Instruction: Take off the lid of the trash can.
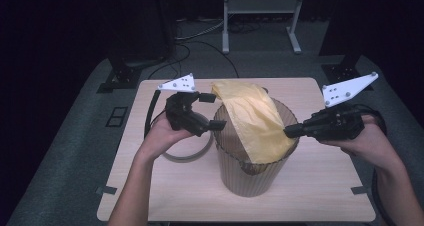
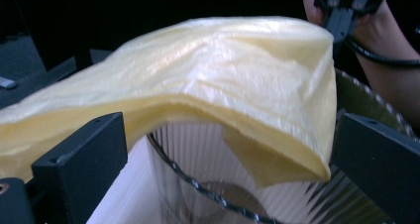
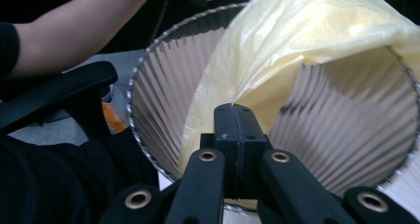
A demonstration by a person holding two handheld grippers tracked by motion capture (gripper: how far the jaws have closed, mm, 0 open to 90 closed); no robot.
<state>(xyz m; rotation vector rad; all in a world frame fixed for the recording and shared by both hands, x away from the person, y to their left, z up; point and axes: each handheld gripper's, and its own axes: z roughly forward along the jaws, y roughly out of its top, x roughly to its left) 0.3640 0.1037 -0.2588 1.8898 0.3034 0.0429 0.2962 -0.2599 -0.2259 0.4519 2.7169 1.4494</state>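
A ribbed translucent bin [image 1: 250, 173] stands in the middle of the table. A thin yellow plastic bag [image 1: 255, 123] lies draped over its mouth, from the far rim to the right rim. My right gripper [image 1: 290, 131] comes in from the right, shut on the bag's edge at the bin's rim. In the right gripper view the jaws of that gripper [image 3: 235, 116] meet on the yellow bag [image 3: 277, 50] above the bin's ribbed inside [image 3: 346, 130]. My left gripper [image 1: 214, 112] stands open at the bin's left rim. Its jaws [image 2: 228, 149] stand wide apart, with the bag [image 2: 223, 80] sagging between them.
The light wooden table [image 1: 310, 196] carries a loop of cable [image 1: 192, 155] left of the bin, under my left hand. Behind the table stand a black stand base [image 1: 125, 76] and a grey rack's legs [image 1: 260, 16], with cables on the floor.
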